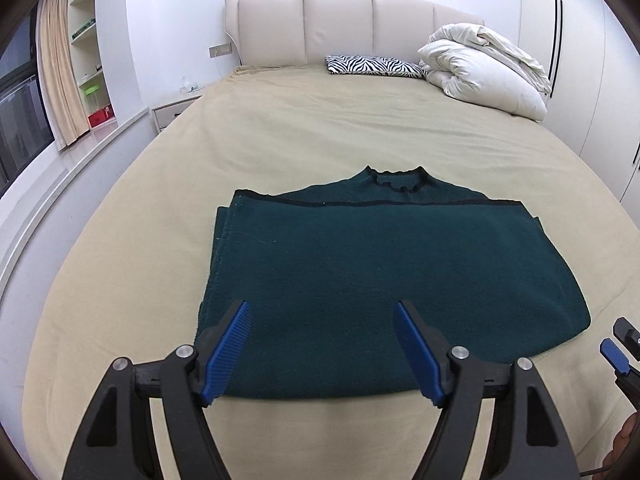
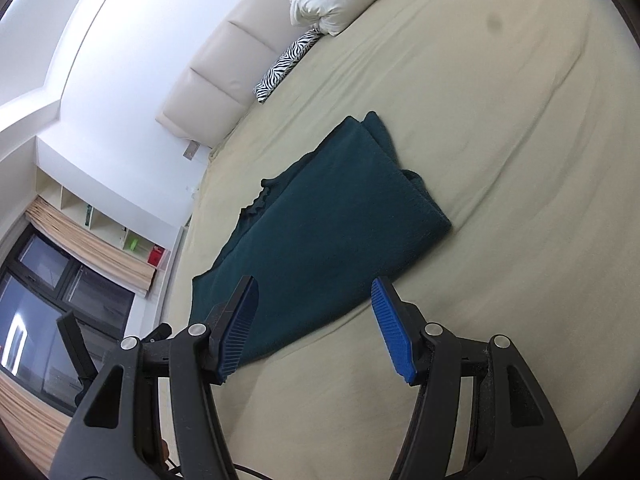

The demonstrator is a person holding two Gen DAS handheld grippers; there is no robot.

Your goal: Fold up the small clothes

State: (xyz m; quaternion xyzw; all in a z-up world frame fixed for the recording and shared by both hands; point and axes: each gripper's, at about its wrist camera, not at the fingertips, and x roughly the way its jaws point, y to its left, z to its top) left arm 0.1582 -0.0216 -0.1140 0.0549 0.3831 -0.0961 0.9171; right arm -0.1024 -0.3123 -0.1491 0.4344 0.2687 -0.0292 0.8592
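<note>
Jaws of the left gripper (image 1: 322, 312) and right gripper (image 2: 316, 292) both gape wide, holding nothing, above the near edge of one folded dark green sweater (image 1: 360, 272) lying mid-frame on the beige bed (image 1: 280, 128), one zebra pillow (image 1: 374, 66) and one white duvet (image 1: 480, 64) upper right.

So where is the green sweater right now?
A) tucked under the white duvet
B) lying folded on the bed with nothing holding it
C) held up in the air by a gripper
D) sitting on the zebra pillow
B: the green sweater lies flat and folded on the tan bed sheet, while the left hand-held gripper and the right hand-held gripper are both open and hold nothing.
</note>
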